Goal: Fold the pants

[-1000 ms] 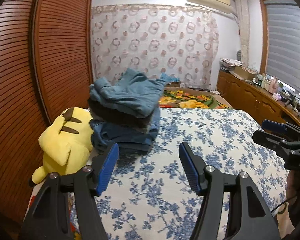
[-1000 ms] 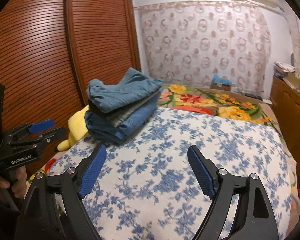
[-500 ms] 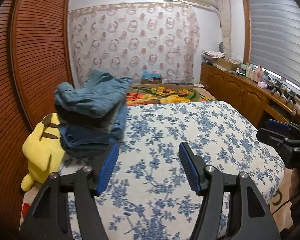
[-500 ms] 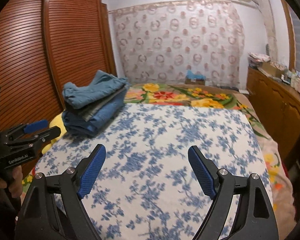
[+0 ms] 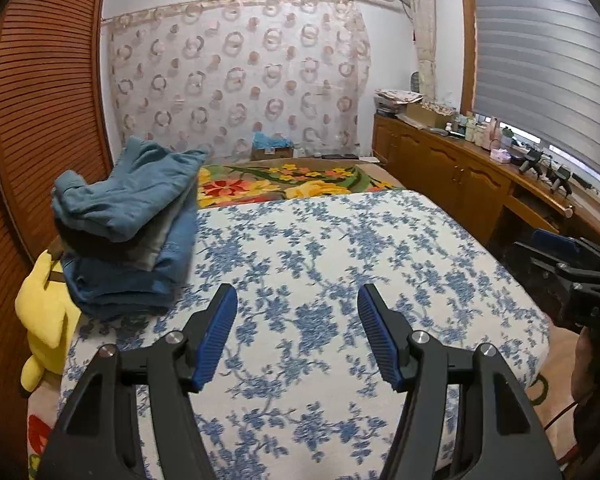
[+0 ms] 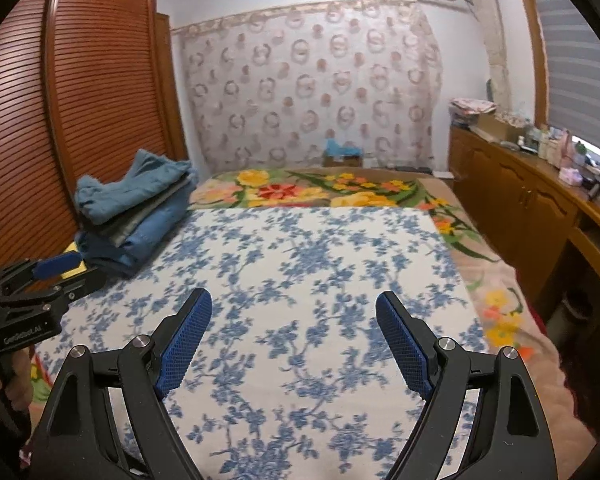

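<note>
A blue-flowered bed [image 5: 340,264] lay bare across its middle and right, leaving open passage ahead of both grippers. A stack of folded pants [image 5: 128,228] blocked the far left corner, with a yellow plush toy [image 5: 46,312] just beside it against the slatted wardrobe doors [image 6: 80,120]. A wooden cabinet [image 5: 460,176] bounded the right side.

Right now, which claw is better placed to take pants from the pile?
Probably the left claw: it is open and the pile of pants lies close on its side. The right claw, also open, sits farther across the bed.
</note>
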Available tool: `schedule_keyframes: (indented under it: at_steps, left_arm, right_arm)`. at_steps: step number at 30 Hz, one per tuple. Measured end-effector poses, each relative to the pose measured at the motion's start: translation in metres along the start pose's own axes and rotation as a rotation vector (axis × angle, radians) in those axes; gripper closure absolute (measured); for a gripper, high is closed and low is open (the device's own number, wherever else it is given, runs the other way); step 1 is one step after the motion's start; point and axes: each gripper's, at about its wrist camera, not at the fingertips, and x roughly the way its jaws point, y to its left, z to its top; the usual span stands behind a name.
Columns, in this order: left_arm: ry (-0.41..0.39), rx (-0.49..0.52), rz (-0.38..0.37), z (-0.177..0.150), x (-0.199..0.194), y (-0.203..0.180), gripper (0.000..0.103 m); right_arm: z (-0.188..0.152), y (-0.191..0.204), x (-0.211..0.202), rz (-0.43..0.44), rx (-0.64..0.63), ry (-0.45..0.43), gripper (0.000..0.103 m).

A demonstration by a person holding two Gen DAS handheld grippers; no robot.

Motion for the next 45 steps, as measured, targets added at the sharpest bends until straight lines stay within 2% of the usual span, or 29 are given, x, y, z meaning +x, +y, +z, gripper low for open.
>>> schedule_keyframes:
  at_steps: [13,21,45]
  left_arm:
    - [-0.079,-0.004,-0.001,0.031,-0.034,-0.006,0.040]
    - [-0.116,0.000,0.016,0.032,-0.050,-0.005,0.040]
    - [-0.119,-0.001,0.016,0.032,-0.054,-0.003,0.040]
  right_arm:
    - [0.024,0.002,-0.033,-0.032,-0.012,-0.099,0.017]
    - [0.033,0.011,-0.053,-0.040,-0.019,-0.159,0.017]
    - [0.033,0.015,-0.054,-0.046,-0.023,-0.162,0.017]
